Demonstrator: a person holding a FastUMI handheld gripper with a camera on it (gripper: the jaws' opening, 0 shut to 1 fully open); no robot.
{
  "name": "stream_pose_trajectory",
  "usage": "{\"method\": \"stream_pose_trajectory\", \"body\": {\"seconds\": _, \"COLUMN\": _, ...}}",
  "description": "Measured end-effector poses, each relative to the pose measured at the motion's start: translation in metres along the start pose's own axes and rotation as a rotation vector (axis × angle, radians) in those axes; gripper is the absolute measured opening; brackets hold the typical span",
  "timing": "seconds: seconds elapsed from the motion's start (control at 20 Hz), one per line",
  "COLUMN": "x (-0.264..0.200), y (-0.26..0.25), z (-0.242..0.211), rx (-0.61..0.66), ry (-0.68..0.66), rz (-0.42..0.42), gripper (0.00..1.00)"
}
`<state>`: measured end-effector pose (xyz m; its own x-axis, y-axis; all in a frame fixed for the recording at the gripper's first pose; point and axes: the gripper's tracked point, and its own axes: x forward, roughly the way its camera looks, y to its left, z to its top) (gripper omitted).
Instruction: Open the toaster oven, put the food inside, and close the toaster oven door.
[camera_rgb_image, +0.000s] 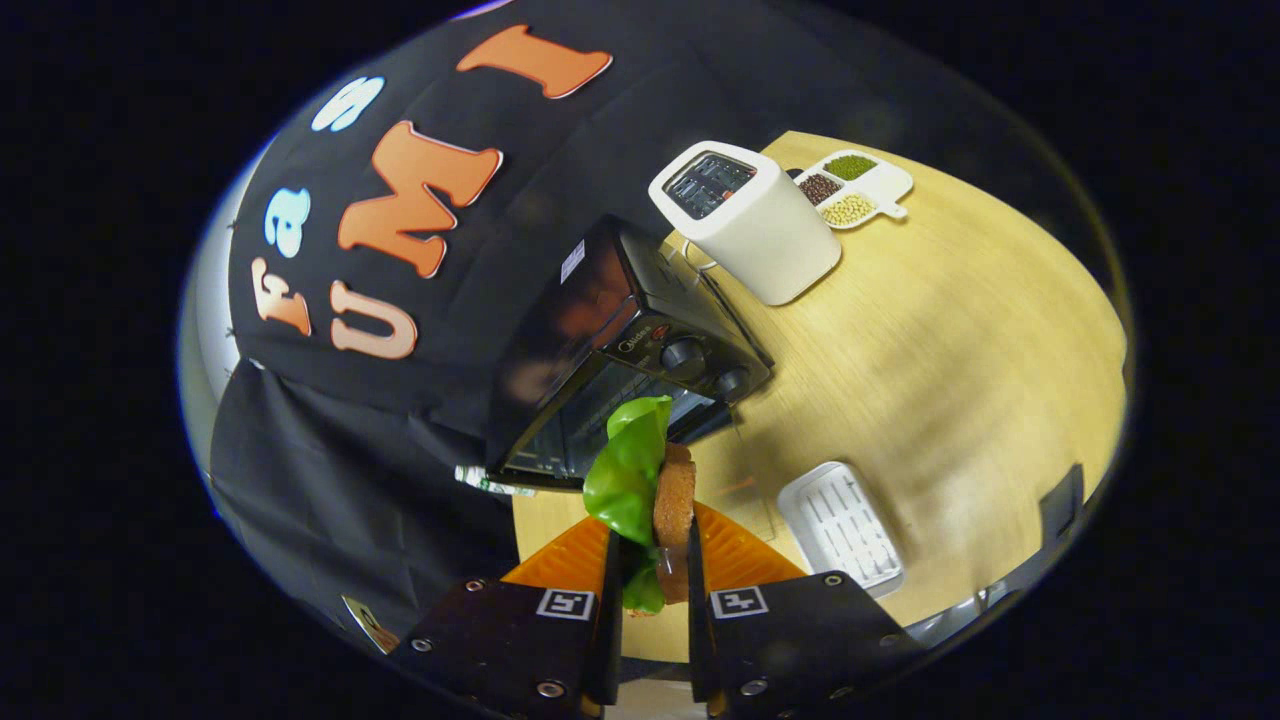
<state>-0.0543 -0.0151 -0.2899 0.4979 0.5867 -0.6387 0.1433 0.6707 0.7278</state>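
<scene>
one toaster oven (640, 350), one toaster (745, 220), two trays (842, 525), one sandwich (650, 490)

A wooden table (950, 330) carries a black toaster oven (620, 350) at centre. At its 2 o'clock stands a white toaster (750, 220), with a divided dish of beans (853, 188) just beyond. A white ribbed tray (842, 525) lies at the oven's 4 o'clock.
</scene>
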Motion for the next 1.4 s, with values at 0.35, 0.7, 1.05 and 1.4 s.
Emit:
{"method": "stream_pose_trajectory", "body": {"seconds": 0.35, "x": 0.073, "y": 0.024, "z": -0.005, "rx": 0.201, "ry": -0.166, "rz": 0.080, "gripper": 0.28}}
{"method": "stream_pose_trajectory", "body": {"seconds": 0.7, "x": 0.144, "y": 0.028, "z": 0.006, "rx": 0.355, "ry": -0.294, "rz": 0.041, "gripper": 0.28}}
{"method": "stream_pose_trajectory", "body": {"seconds": 1.05, "x": 0.189, "y": 0.042, "z": 0.025, "rx": 0.476, "ry": -0.398, "rz": 0.003, "gripper": 0.28}}
{"method": "stream_pose_trajectory", "body": {"seconds": 1.4, "x": 0.213, "y": 0.049, "z": 0.016, "rx": 0.476, "ry": -0.379, "rz": -0.070, "gripper": 0.41}}
